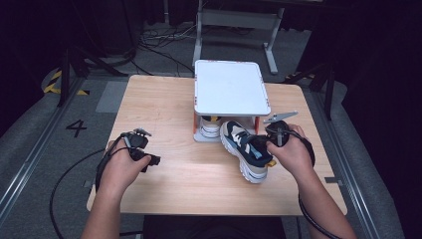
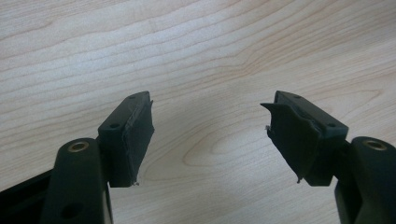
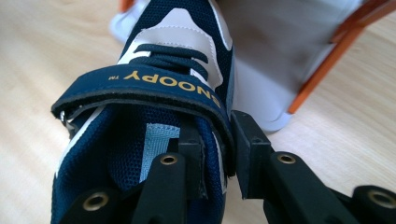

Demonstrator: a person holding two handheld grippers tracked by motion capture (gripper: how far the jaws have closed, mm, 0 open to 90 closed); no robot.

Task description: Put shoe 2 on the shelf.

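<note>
- Right gripper (image 3: 218, 154) clamped on the side wall of the navy and white sneaker (image 3: 154, 116) at its collar, one jaw inside the opening, the other outside against the fabric.
- Same right gripper (image 1: 272, 142) at the near right of the tabletop (image 1: 164, 109), held in the right hand (image 1: 293, 154), grey three-cornered plate on top.
- Sneaker (image 1: 246, 149) resting on its sole, heel toward the hand, toe pointing far-left toward the stand.
- Strap across the tongue (image 3: 140, 84) lettered "SNOOPY" in yellow, dark laces just beyond it.
- Left gripper (image 2: 208, 135) with jaws wide apart, nothing between them, bare wood grain below.
- Same left gripper (image 1: 144, 154) at the near left of the tabletop, held in the left hand (image 1: 119, 169), well apart from the sneaker, cable trailing off the left edge.
- White two-level stand (image 1: 231, 87) with orange legs at the far middle of the tabletop, flat top bare.
- Second shoe (image 1: 211, 127) tucked under the stand's top, just beside the first sneaker's toe; details too small to tell.
</note>
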